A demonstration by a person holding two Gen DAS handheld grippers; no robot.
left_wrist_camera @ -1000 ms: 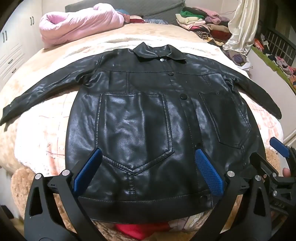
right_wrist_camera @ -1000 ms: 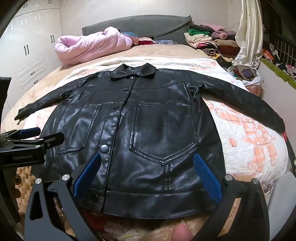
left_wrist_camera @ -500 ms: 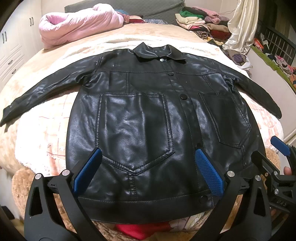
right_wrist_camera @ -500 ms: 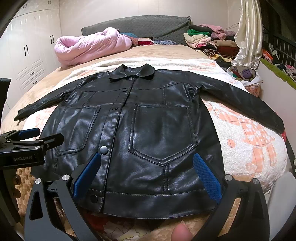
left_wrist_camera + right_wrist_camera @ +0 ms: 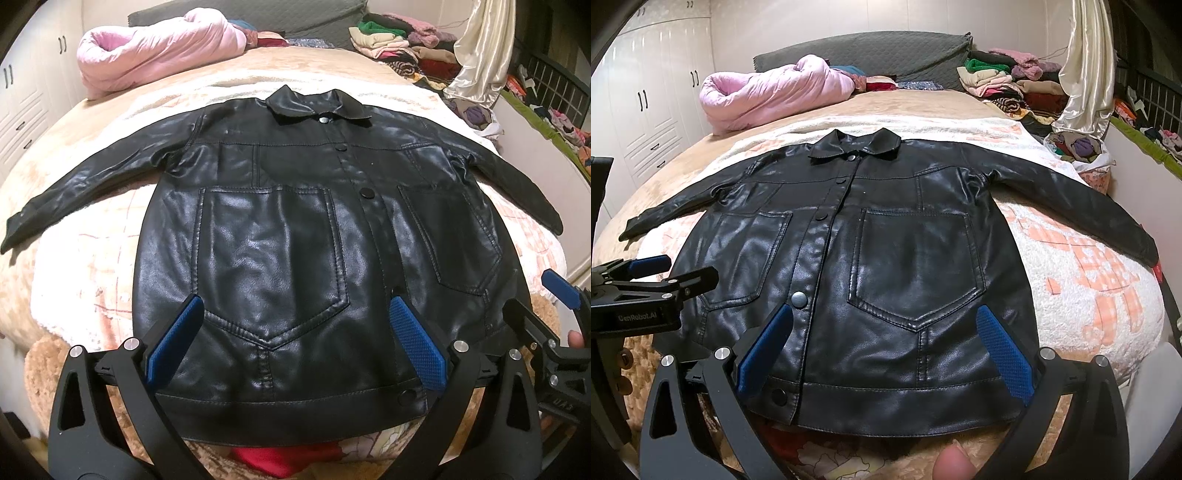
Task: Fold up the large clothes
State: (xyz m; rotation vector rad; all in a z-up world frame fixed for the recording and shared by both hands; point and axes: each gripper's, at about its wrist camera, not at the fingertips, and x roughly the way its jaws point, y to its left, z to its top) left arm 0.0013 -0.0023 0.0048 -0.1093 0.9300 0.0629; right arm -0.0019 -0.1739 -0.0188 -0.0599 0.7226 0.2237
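Note:
A black leather jacket (image 5: 295, 236) lies flat and buttoned on the bed, front up, collar far, both sleeves spread out sideways. It also shows in the right wrist view (image 5: 886, 266). My left gripper (image 5: 295, 339) is open and empty, hovering over the hem below the jacket's left pocket. My right gripper (image 5: 884, 347) is open and empty, over the hem below the other pocket. The right gripper also shows at the right edge of the left wrist view (image 5: 543, 321). The left gripper shows at the left edge of the right wrist view (image 5: 668, 269).
A white and peach blanket (image 5: 1089, 273) covers the bed under the jacket. A pink quilt (image 5: 155, 51) lies at the far left. Folded clothes (image 5: 1004, 81) are piled at the far right by a cream curtain (image 5: 1086, 74). White wardrobes (image 5: 646, 110) stand at the left.
Both grippers have stayed open over the hem, with only a slight shift of view. The jacket has not moved.

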